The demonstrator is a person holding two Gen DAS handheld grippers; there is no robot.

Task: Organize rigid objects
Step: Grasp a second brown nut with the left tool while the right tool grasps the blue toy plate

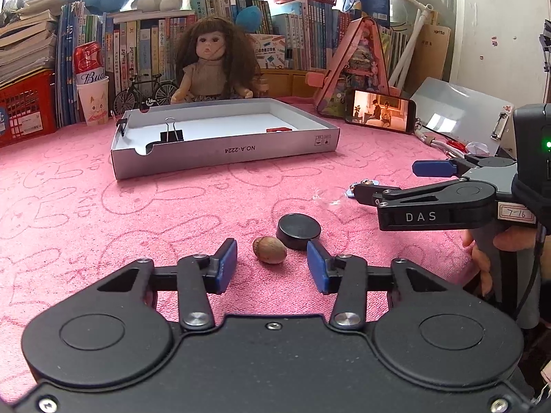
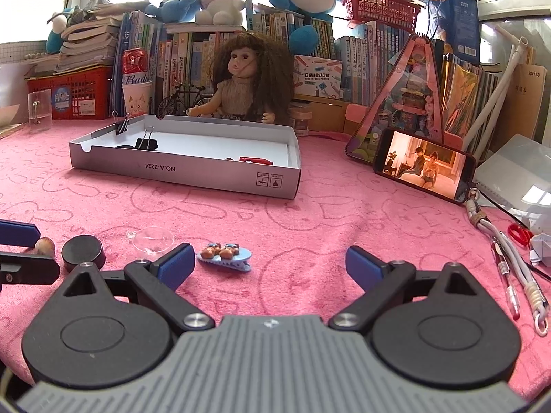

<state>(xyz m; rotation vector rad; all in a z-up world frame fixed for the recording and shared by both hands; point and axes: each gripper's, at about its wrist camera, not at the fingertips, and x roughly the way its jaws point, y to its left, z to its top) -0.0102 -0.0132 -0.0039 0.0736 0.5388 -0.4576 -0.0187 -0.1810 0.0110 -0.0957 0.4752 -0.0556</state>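
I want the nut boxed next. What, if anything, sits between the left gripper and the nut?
Nothing visible: the nut lies on bare pink cloth just ahead of the left gripper, between its open pads. The black puck sits beyond it, to the right.

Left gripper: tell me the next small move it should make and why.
Probably ease forward and close on the nut. It lies on the pink cloth just ahead of the left gripper, whose pads are apart and not touching it. The black puck sits close by, so keep the right pad clear of it.
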